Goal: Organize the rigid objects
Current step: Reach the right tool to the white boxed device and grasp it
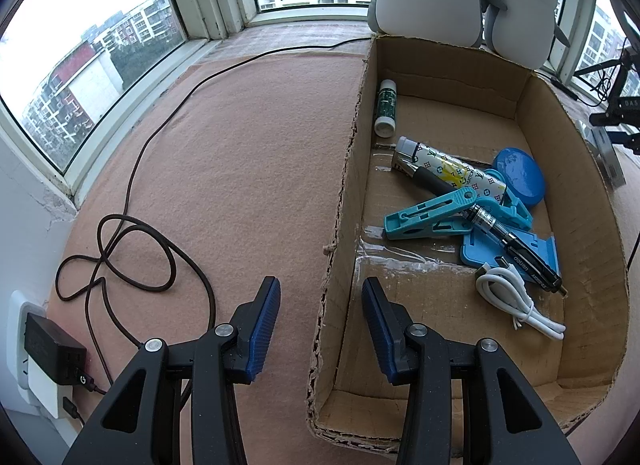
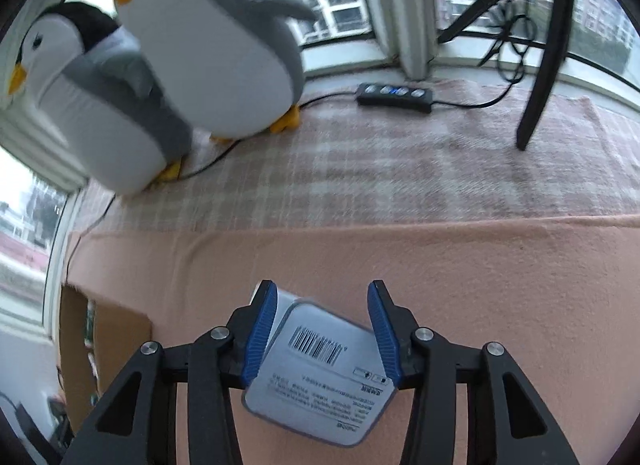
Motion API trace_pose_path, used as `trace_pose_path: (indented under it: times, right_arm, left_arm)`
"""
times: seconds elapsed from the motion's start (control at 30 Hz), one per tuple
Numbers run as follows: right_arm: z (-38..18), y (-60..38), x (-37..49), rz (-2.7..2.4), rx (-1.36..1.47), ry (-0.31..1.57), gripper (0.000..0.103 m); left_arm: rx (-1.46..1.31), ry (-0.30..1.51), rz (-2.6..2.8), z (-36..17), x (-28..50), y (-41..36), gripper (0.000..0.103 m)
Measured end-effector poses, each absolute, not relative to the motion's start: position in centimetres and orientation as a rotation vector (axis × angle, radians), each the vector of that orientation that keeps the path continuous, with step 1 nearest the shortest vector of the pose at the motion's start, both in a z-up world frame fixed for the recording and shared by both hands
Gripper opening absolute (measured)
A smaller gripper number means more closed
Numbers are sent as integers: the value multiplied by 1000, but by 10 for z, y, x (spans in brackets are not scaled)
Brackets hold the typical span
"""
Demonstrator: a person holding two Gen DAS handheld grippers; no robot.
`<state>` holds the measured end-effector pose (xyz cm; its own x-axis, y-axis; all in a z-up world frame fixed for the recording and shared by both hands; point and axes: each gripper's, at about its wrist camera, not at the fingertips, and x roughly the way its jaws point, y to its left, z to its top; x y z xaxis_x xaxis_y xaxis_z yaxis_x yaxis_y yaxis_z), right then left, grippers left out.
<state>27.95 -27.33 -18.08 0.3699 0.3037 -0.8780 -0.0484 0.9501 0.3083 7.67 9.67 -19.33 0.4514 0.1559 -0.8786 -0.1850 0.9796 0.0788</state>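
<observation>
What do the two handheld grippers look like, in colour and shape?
Both look alike. The left gripper and the right gripper each have two black angular arms with triangular cut-outs and round silver bolts at the joints. The fingers carry blue ribbed pads. No cable, marking, hand or sleeve shows on them.

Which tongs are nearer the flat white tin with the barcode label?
Right. The right tongs have the white tin between their blue pads. The left tongs straddle the cardboard box wall, tin unseen there.

Blurred penguin toys (image 2: 160,77); tin's label (image 2: 320,377) illegible.
</observation>
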Motion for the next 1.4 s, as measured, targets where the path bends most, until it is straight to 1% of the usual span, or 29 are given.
trace_pose_path:
  times: [0.2,0.4,0.8,0.87,0.9,0.93,1.0,1.1,1.3,1.4]
  right_arm:
    - [-185,-269,262,284,259,1200,40]
    - [-191,-278,231,314,362,1212,41]
    - [-198,-261,187,408,377,1256,41]
    - [-195,-257,179,387,348,1256,46]
    - [-192,-253,175,371,323,1250,59]
    - [-190,-249,171,355,294,1242,71]
    - [-182,-238,163,320,213,1209,73]
    - [-178,-224,161,305,139,1213,74]
    - [-182,-201,165,252,6,1262,74]
    - [-189,-199,169,233,-6,1307,74]
  left_arm:
    - [-31,1081,210,-194,76,98,46]
    - [-29,1081,211,-194,77,98,46]
    - [-30,1076,208,-193,73,98,46]
    - [-31,1075,208,-193,72,98,46]
    - [-30,1075,208,-193,73,97,46]
    - [-30,1076,208,-193,73,97,46]
    - [-31,1076,207,-193,73,97,46]
    - [-30,1075,204,-192,72,96,46]
    - [-36,1073,199,-192,71,97,46]
    - [-38,1073,197,-192,71,97,46]
